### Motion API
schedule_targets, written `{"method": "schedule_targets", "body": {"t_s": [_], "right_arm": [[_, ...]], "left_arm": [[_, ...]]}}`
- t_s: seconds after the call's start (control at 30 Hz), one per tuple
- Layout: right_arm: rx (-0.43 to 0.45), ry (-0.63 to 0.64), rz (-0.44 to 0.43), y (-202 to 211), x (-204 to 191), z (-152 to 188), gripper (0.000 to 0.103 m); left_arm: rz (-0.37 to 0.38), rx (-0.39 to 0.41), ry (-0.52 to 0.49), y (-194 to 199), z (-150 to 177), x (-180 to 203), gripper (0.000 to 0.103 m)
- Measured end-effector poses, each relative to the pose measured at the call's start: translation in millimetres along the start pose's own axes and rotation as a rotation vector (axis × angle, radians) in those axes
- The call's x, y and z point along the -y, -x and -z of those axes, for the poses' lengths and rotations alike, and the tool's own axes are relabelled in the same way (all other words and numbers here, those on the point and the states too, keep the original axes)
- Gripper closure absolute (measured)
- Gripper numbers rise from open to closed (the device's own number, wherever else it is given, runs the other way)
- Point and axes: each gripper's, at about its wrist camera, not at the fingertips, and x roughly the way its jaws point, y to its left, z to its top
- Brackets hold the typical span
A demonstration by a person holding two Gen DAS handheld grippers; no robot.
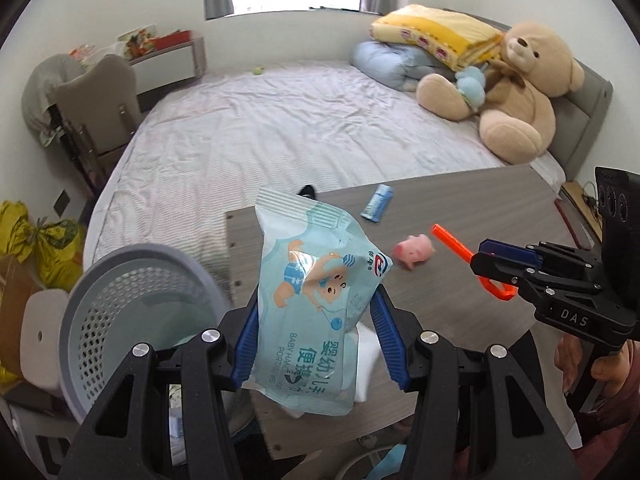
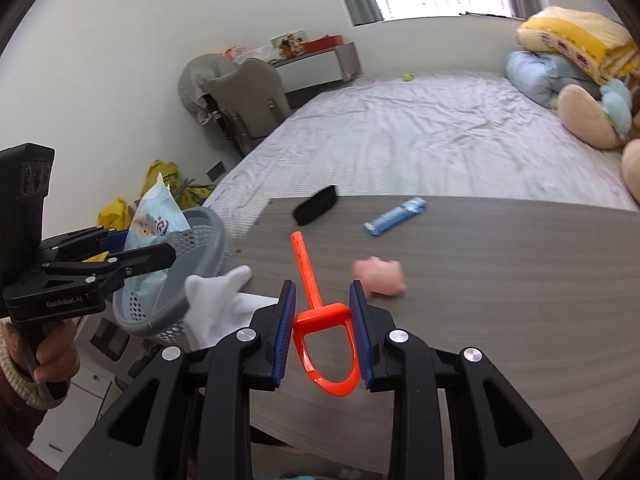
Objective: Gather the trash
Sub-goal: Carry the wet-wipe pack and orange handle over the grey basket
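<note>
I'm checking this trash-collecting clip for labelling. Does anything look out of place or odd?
Yes: the grey perforated plastic basket hangs tilted off the grey wood-grain table edge, and a white cloth glove drapes over that edge beside it.

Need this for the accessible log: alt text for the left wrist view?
The left tongs grip a pale blue baby-wipes pack beside a grey perforated basket. At right, the right tongs grip an orange scoop over the wooden table.

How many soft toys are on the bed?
2: a big beige teddy bear sits against the grey headboard, and a small light-blue plush toy rests in its lap. Others may be hidden behind the folded bedding.
</note>
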Motion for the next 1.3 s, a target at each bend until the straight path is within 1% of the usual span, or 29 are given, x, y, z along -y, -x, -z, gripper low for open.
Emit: {"method": "schedule_targets", "body": {"t_s": [0.13, 0.37, 0.57, 0.7, 0.9, 1.07, 1.2, 1.3], "right_arm": [[-0.021, 0.042, -0.045, -22.7, -31.9, -11.7, 0.076], [-0.071, 0.125, -0.105, -67.8, -90.1, -27.2, 0.076], [-0.119, 0.186, -0.151, -109.8, -136.1, -36.1, 0.076], [-0.149, 0.220, -0.178, -136.5, -163.9, -40.2, 0.076], [-0.198, 0.256, -0.191, -167.2, -191.0, -42.6, 0.076], [-0.212, 0.276, -0.194, -185.5, -204.1, -45.1, 0.076], [-0.216, 0.286, -0.193, -191.4, -205.5, -45.9, 0.076], [-0.214, 0.283, -0.202, -191.7, -205.3, -46.0, 0.076]], "left_arm": [[-0.045, 0.013, 0.054, 6.7, 9.3, -32.2, 0.052], [-0.119, 0.021, 0.183, 13.2, 28.1, -96.2, 0.052], [-0.195, -0.006, 0.280, 10.1, 49.7, -143.6, 0.052], [-0.266, -0.033, 0.338, 4.7, 66.3, -169.6, 0.052], [-0.350, -0.052, 0.375, -1.0, 84.5, -185.1, 0.052], [-0.386, -0.046, 0.407, -2.0, 92.8, -188.3, 0.052], [-0.396, -0.030, 0.447, 1.9, 96.5, -191.4, 0.050], [-0.404, -0.020, 0.483, 6.1, 98.2, -194.3, 0.044]]}}
